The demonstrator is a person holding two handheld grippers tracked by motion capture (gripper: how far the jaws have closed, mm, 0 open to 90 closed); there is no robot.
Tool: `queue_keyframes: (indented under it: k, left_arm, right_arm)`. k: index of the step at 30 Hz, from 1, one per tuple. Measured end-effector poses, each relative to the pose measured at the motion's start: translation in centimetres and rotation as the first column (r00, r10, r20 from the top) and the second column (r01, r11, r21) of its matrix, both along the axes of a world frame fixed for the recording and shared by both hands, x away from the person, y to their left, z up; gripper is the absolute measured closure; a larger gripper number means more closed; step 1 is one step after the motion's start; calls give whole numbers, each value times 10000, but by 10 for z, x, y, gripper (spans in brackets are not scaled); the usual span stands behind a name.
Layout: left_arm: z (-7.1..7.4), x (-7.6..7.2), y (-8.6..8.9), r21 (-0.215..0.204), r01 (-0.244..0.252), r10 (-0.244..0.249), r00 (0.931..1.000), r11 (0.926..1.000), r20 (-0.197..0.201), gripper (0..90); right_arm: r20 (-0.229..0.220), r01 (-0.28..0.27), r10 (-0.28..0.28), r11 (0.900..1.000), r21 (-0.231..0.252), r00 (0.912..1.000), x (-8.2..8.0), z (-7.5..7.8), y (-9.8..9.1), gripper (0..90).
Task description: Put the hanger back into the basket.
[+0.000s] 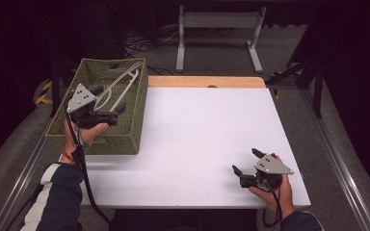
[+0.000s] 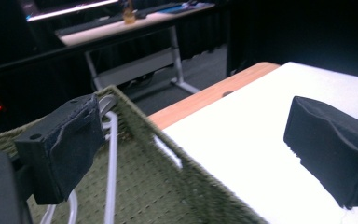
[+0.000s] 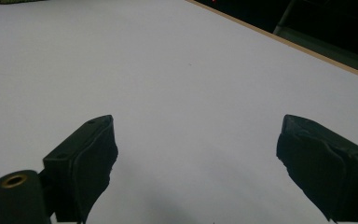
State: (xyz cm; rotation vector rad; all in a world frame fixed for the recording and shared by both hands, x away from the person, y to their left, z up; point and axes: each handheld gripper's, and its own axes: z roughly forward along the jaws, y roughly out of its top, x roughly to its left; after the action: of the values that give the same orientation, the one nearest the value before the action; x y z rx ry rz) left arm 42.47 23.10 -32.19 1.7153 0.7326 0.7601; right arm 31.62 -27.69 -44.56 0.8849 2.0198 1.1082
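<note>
Spanning mid-frame in the high view, a white table point(image 1: 197, 144) with a wood strip point(image 1: 206, 82) along its far edge sits on grey floor in a dark room. A green woven basket point(image 1: 136, 110) at upper left holds white hangers point(image 1: 120, 86). The left gripper point(image 1: 110, 102), jaws wide apart w/ nothing between, hovers over the basket. The right gripper point(image 1: 246, 161), lower right, also gapes, nothing held. The left gripper view adds a distant desk point(image 2: 121, 23) and the basket's handle slot point(image 2: 168, 151); the right gripper view shows bare tabletop point(image 3: 177, 84).
</note>
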Motion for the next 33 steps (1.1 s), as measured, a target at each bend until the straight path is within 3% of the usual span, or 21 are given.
queue_keyframes:
  k: [7, 17, 20, 26, 33]
  left_arm:
    - [0, -19, -9, -201, 537, -529, 9979, 9984, 384, 67]
    - [-8, -44, -35, 243, 1460, -1474, 9863, 9890, 736, 80]
    - [-12, -50, -38, 134, 1735, -1740, 9821, 9847, 723, 80]
    - [-21, -58, -44, 248, 1821, -1836, 9790, 9830, 882, 86]
    - [-31, -72, -53, 369, 2388, -2412, 9664, 9704, 891, 93]
  right_arm:
    - [-19, 14, -14, 10000, -18, 10000, 0, 0, 1, 119]
    - [12, 28, -28, 10000, -36, 10000, 0, 0, 0, 119]
    - [-3, 53, -53, 10000, 23, 10000, 1, 0, 0, 119]
    - [-5, 22, -22, 10000, -33, 10000, 1, -1, 1, 119]
    - [1, 24, -24, 10000, -39, 10000, 1, -1, 1, 118]
